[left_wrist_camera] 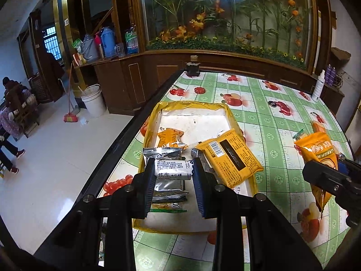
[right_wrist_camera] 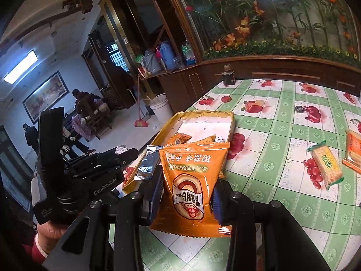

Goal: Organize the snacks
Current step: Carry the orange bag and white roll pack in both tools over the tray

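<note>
My left gripper (left_wrist_camera: pixel 173 169) is shut on a small white snack bar (left_wrist_camera: pixel 173 169) and holds it over the near end of a yellow-rimmed tray (left_wrist_camera: pixel 198 105). The tray holds silver packets (left_wrist_camera: pixel 168 186), a small orange packet (left_wrist_camera: pixel 170 137) and a yellow packet (left_wrist_camera: pixel 229 158) leaning on its right rim. My right gripper (right_wrist_camera: pixel 187 194) is shut on a big orange snack bag (right_wrist_camera: pixel 191 180), held above the table right of the tray (right_wrist_camera: pixel 229 122); the bag also shows in the left wrist view (left_wrist_camera: pixel 318 155). The left gripper body (right_wrist_camera: pixel 90 176) is at the left.
A green cracker packet (right_wrist_camera: pixel 326 164) and an orange packet (right_wrist_camera: pixel 354 151) lie on the fruit-print tablecloth (right_wrist_camera: pixel 270 135) at the right. A dark jar (left_wrist_camera: pixel 193 67) stands at the table's far corner and a white spray bottle (left_wrist_camera: pixel 319 85) at the far right. The table's dark left edge (left_wrist_camera: pixel 135 126) drops to the floor.
</note>
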Demonstrator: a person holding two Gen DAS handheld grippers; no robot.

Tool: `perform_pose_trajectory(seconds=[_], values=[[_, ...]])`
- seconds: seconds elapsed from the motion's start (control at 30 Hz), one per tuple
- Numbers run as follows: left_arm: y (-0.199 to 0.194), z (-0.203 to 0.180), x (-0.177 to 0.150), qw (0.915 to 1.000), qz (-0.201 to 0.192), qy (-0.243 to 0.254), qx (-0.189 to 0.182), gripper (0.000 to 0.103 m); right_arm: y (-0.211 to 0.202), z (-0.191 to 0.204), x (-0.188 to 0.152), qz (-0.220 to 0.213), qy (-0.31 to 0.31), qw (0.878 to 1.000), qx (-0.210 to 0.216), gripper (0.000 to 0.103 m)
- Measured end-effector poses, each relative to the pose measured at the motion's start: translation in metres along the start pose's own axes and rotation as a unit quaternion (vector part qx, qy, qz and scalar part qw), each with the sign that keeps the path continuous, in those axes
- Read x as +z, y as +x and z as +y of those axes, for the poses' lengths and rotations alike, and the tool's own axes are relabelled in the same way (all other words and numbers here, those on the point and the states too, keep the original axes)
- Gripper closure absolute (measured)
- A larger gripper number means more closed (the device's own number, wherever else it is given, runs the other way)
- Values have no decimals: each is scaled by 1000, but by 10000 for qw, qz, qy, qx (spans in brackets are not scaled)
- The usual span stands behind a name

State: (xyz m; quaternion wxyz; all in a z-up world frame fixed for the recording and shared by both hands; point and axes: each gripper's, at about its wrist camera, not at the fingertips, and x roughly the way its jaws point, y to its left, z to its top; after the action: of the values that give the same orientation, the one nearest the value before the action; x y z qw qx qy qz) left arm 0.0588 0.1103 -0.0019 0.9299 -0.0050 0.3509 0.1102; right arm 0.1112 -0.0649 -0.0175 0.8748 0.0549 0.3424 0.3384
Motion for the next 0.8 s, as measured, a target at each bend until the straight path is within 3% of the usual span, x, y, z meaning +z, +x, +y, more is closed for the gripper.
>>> perform_pose_trajectory(seconds=[0.43, 0.8], values=[[26, 4, 6, 9996, 240, -1, 124, 74, 42, -10, 17, 181, 134, 9995, 230, 65], [74, 6, 12, 9969, 772, -32, 138, 74, 96, -32, 42, 386, 318, 9982, 328, 64]])
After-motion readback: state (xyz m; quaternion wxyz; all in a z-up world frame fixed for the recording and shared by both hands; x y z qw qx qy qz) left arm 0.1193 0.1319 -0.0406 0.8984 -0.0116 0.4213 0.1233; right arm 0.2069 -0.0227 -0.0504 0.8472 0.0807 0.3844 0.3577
